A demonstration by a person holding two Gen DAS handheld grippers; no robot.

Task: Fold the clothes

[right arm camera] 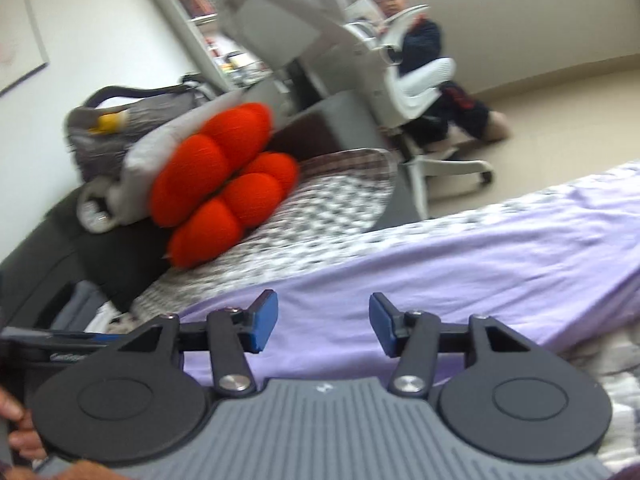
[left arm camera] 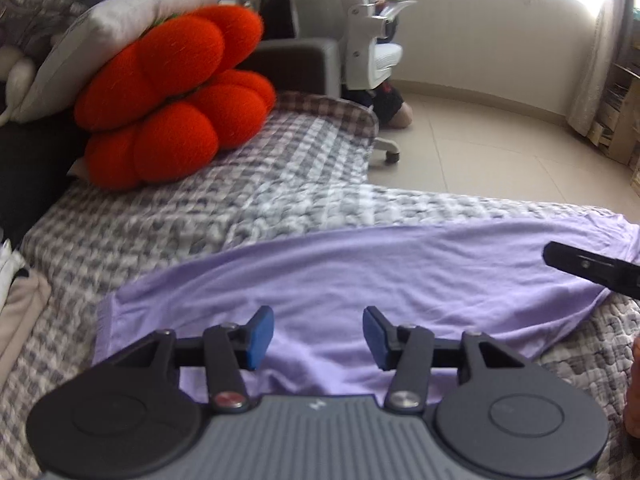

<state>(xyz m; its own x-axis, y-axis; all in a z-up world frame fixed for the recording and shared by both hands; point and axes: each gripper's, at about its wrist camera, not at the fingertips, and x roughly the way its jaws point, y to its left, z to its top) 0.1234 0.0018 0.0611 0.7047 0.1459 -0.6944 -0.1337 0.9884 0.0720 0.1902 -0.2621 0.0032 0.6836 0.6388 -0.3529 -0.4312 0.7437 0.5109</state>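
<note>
The left gripper (left arm camera: 318, 338) hovers over the lavender garment (left arm camera: 360, 276), fingers (left arm camera: 260, 338) spread wide, holding nothing. The right gripper (right arm camera: 323, 328) is likewise poised above the garment, fingers wide and empty. The garment lies flat along the near part of a checked bed cover (left arm camera: 240, 184). Far left rests an orange cushion (left arm camera: 172, 96); a white office chair (left arm camera: 372, 48) stands on the tiled floor (left arm camera: 480, 148).

lilac garment (right arm camera: 460, 264): far end cut by right frame edge | orange cushion (right arm camera: 224, 184) beyond it: motion-blurred | right gripper (left arm camera: 592, 266): only a black tip, jaws unreadable there
</note>
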